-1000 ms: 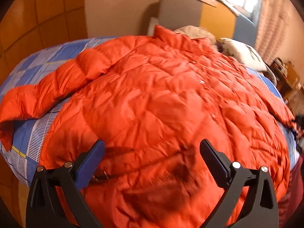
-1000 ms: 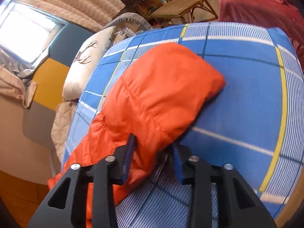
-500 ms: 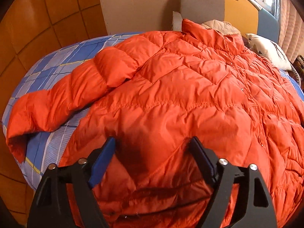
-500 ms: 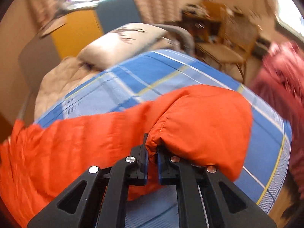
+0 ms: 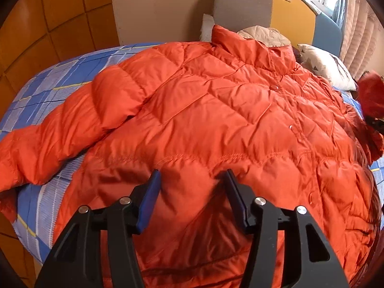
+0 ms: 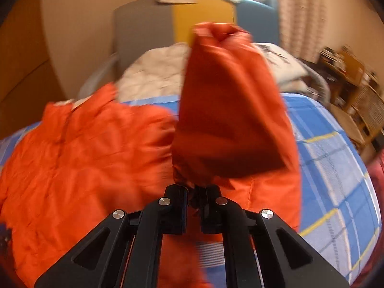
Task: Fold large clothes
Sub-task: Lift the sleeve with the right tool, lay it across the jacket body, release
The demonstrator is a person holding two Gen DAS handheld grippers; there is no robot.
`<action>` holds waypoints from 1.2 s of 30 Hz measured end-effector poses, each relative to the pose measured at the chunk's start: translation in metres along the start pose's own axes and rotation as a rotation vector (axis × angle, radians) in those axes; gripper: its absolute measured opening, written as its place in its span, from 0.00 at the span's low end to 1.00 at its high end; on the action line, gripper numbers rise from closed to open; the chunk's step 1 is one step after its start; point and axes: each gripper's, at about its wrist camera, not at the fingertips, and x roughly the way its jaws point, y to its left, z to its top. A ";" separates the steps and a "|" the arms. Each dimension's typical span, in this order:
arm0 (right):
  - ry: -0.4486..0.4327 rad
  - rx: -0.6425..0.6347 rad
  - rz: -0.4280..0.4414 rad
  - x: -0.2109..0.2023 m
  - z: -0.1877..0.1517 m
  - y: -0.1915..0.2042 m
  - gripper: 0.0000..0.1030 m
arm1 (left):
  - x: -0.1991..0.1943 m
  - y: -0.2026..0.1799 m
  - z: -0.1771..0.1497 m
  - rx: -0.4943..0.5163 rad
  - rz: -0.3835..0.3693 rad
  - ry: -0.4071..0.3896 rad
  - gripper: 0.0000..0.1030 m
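An orange quilted puffer jacket (image 5: 216,120) lies front-up on a bed with a blue checked sheet (image 5: 48,91), collar toward the headboard. Its left sleeve (image 5: 72,132) stretches flat to the left. My left gripper (image 5: 192,182) sits low on the jacket's lower body, its jaws closing with a puff of orange fabric between the blue pads (image 5: 150,196). My right gripper (image 6: 194,192) is shut on the end of the other sleeve (image 6: 228,108), which hangs raised above the sheet (image 6: 336,168), beside the jacket body (image 6: 84,156). That raised sleeve shows at the right edge (image 5: 370,93) of the left wrist view.
A grey, yellow and blue headboard (image 5: 242,2) stands behind the collar, with a beige garment (image 5: 261,33) and a white pillow (image 5: 326,64) at the bed's head. A wooden panelled wall (image 5: 36,24) is on the left. A wicker chair (image 6: 360,120) stands past the bed's right side.
The right gripper closed on the sleeve end, lifted it off the sheet and swung it toward the jacket body while rolling. The left gripper's jaws narrowed and it moved up the jacket.
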 end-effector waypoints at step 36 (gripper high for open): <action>0.016 0.192 0.161 -0.019 -0.050 0.010 0.70 | 0.059 -0.172 0.094 0.009 -0.531 0.118 0.49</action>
